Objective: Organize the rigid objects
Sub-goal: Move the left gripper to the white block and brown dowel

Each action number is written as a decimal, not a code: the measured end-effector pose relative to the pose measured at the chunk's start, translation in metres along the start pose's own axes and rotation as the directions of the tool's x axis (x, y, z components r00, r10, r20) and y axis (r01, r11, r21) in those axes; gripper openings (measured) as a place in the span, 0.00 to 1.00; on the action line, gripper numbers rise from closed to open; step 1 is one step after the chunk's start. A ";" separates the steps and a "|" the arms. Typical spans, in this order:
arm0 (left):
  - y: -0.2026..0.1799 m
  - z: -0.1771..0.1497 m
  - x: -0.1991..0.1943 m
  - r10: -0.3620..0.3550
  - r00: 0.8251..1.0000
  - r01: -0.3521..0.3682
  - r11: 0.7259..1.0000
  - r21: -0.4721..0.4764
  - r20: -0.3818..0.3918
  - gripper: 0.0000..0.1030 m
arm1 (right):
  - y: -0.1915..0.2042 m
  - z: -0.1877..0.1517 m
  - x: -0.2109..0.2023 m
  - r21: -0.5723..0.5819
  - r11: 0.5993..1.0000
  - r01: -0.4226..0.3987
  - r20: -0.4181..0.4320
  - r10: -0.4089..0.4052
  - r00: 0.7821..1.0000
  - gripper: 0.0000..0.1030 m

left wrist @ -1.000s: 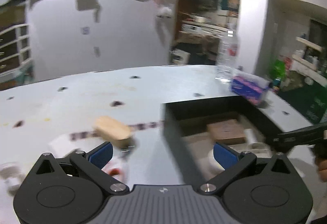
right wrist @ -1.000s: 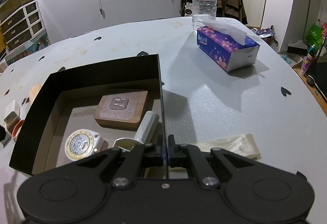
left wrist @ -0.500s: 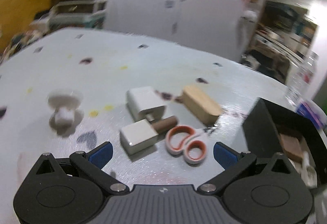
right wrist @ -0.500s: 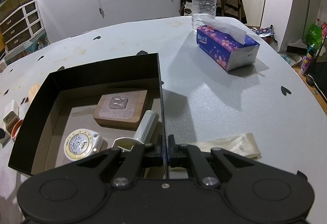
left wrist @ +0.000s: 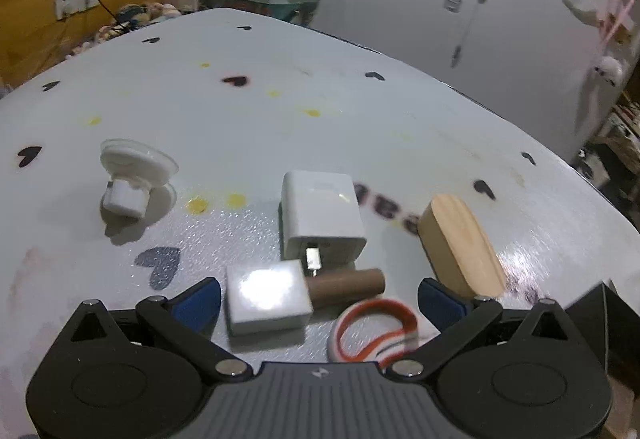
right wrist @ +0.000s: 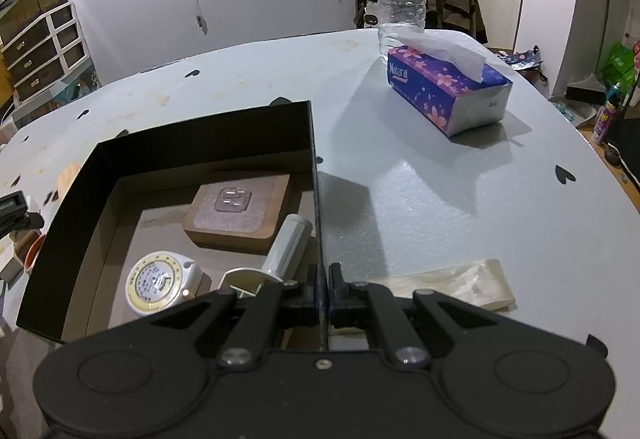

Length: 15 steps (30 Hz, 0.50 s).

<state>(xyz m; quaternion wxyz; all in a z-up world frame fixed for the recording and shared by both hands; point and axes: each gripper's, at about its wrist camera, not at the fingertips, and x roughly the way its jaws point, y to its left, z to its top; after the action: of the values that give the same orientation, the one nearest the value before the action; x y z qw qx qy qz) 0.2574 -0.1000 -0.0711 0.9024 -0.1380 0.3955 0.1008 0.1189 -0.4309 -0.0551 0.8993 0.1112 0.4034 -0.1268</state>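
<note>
Two grippers: left gripper [left wrist: 319, 299] open over the small, light, glossy cube [left wrist: 267, 298], grab its flat sides; right gripper [right wrist: 323, 285] clamps the box [right wrist: 313, 175] wall.

The right gripper [right wrist: 323, 285] pinches the black box [right wrist: 200, 137] wall, apparently beside a white tube [right wrist: 290, 245].

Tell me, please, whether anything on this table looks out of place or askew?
Yes: the white suction cup hook lies tipped on its side. A crumpled clear plastic wrapper lies loose beside the black box, like litter. Yellow spots stain the table.
</note>
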 end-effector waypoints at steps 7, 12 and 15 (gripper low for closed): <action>-0.009 -0.008 0.001 0.067 0.994 -0.072 0.996 0.054 0.087 0.84 | 0.000 0.000 0.001 -0.002 1.000 -0.003 -0.002 0.003 1.000 0.05; -0.005 -0.013 -0.001 0.030 0.994 -0.040 0.995 0.088 0.107 0.84 | 0.000 0.000 0.001 -0.001 1.000 0.000 -0.003 0.000 1.000 0.05; -0.002 -0.014 -0.002 0.013 0.994 -0.024 0.995 0.097 0.108 0.84 | 0.000 0.000 0.001 -0.002 1.000 0.001 -0.003 -0.001 1.000 0.05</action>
<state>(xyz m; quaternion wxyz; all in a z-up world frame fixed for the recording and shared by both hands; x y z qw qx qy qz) 0.2468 -0.1070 -0.0786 0.9271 -0.0842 0.3523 0.0968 0.1194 -0.4312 -0.0564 0.8988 0.1102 0.4050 -0.1265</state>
